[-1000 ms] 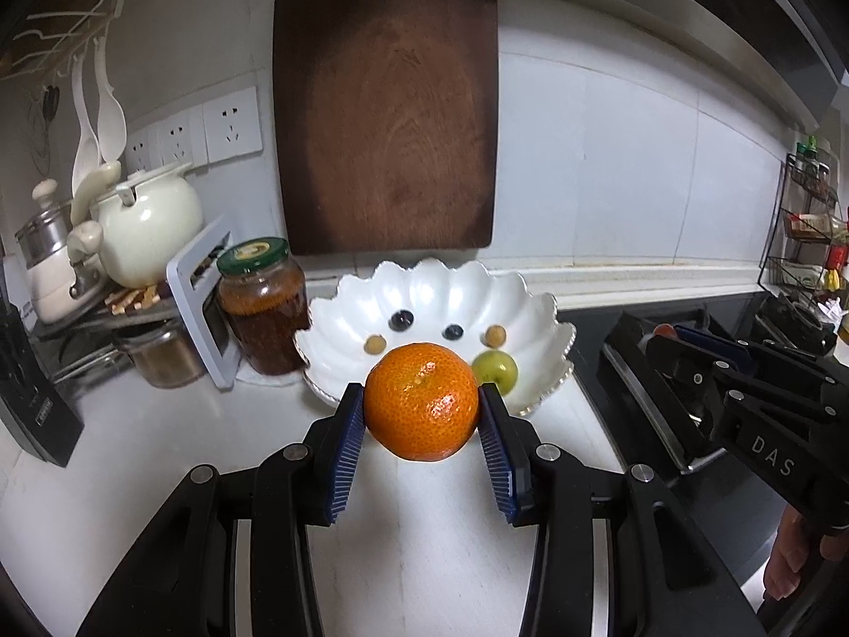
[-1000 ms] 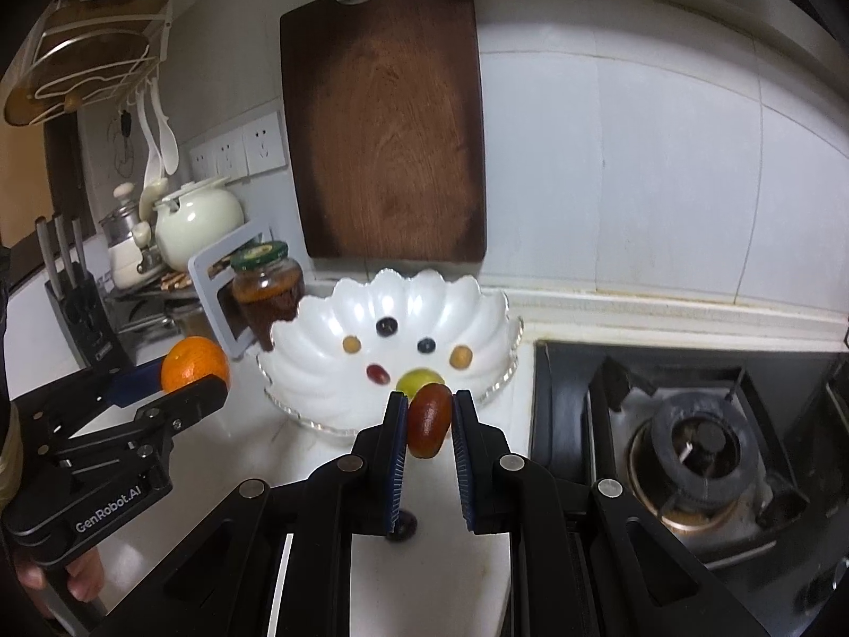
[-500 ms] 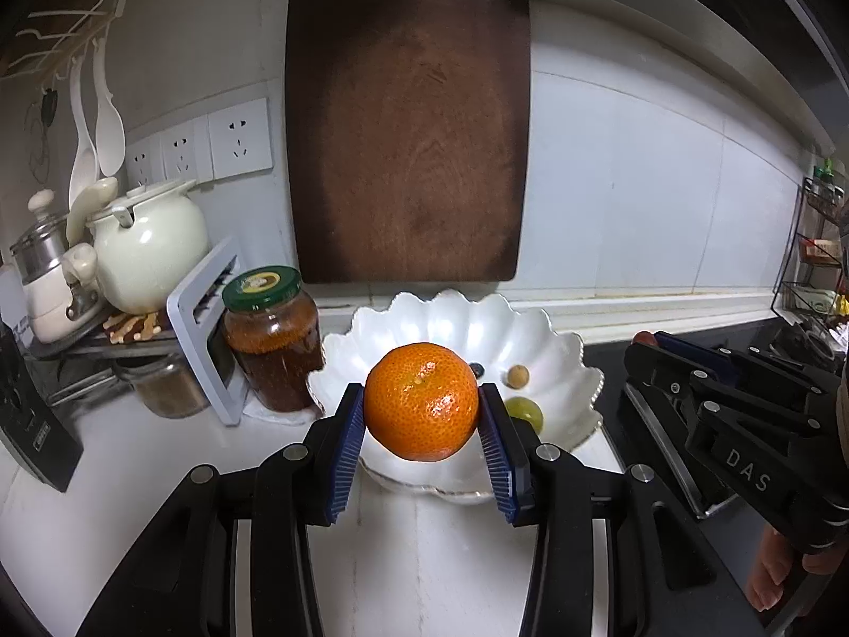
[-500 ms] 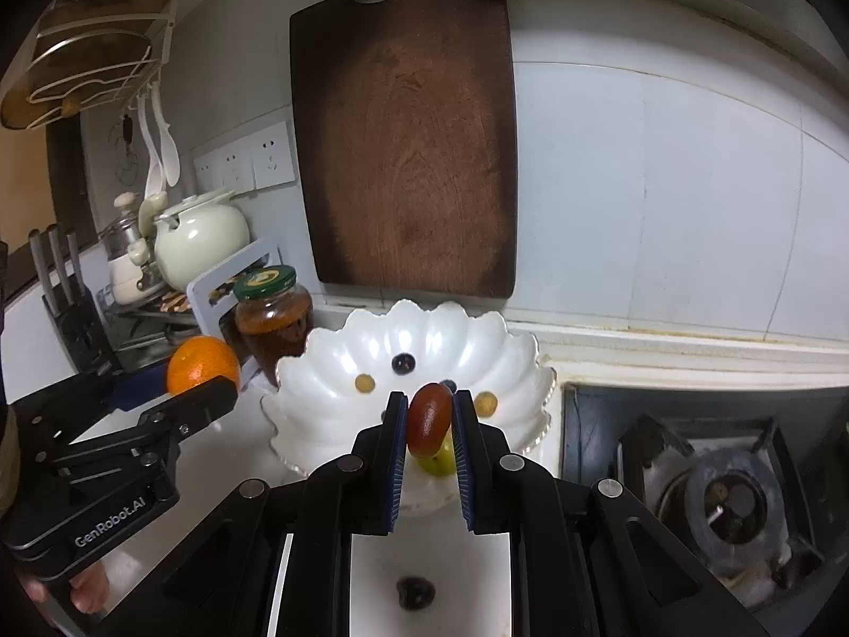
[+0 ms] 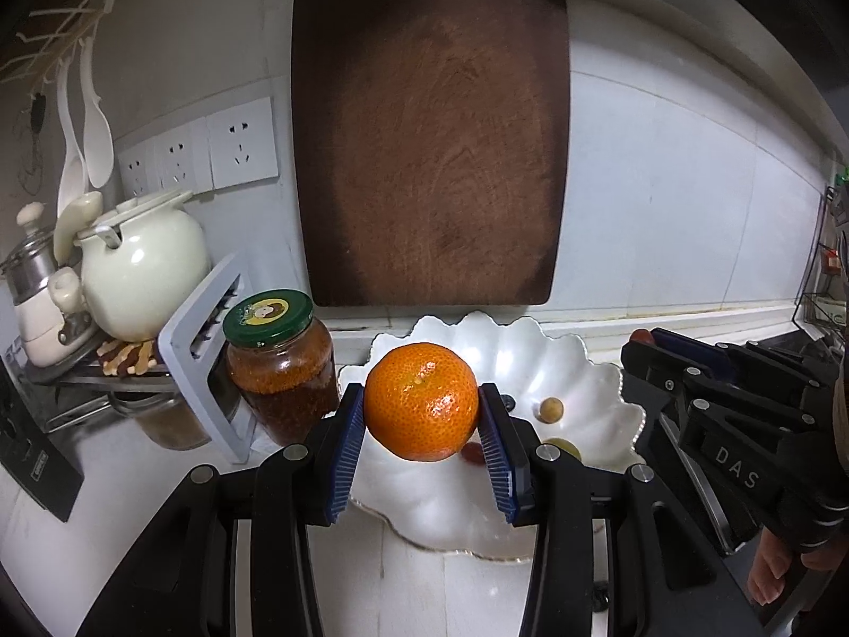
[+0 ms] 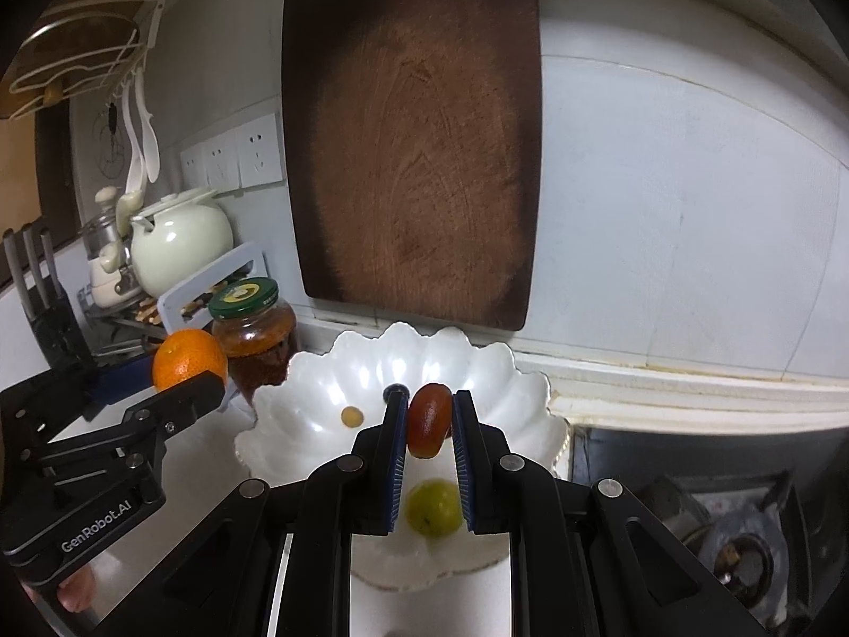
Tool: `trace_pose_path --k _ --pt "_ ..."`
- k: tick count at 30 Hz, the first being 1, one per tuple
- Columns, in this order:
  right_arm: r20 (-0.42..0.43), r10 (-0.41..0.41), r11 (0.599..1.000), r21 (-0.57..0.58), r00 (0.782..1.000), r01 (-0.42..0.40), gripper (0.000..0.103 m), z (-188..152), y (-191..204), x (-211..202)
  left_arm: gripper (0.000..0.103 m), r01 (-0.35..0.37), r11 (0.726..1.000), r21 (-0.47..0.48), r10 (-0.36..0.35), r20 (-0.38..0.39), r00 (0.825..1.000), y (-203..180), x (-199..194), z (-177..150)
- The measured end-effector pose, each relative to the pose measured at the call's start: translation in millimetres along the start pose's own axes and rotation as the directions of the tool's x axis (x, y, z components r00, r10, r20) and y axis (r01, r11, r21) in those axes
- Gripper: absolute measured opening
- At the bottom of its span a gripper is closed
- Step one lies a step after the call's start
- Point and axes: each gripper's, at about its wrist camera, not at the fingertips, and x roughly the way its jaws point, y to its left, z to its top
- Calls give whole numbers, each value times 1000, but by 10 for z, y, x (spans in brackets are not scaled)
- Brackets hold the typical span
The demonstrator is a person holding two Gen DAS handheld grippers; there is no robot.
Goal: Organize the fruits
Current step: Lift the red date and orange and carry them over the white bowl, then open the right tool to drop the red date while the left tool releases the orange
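Observation:
My left gripper [image 5: 422, 443] is shut on an orange mandarin [image 5: 422, 402] and holds it above the near left part of the white scalloped bowl [image 5: 578, 371]. My right gripper [image 6: 429, 440] is shut on a small red-brown oval fruit [image 6: 429, 418] and holds it over the same bowl [image 6: 329, 377]. In the bowl lie a green round fruit [image 6: 432, 507], a small yellow fruit [image 6: 351, 416] and a dark berry [image 6: 395, 388]. The left gripper with the mandarin [image 6: 188, 358] shows at the left of the right wrist view.
A jar with a green lid [image 5: 281, 361] stands just left of the bowl, beside a grey rack [image 5: 199, 355] and a white teapot [image 5: 143, 270]. A dark wooden cutting board [image 5: 430, 127] leans on the tiled wall. A gas stove [image 6: 732, 547] lies to the right.
Both grippers have moved forward and up, so they now hold their fruits over the bowl. The bowl sits closer and lower in both views.

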Motion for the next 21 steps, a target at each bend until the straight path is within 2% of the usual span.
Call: trace_pose_path --k 12,21 --pt "-95 -20 1000 -18 995 18 18 83 -72 616 42 2 1000 9 -1 -83 997 13 554 92" --pt "-195 -27 1000 6 980 29 18 -12 -233 1008 42 36 999 -8 -37 -190 981 -48 1055 57"
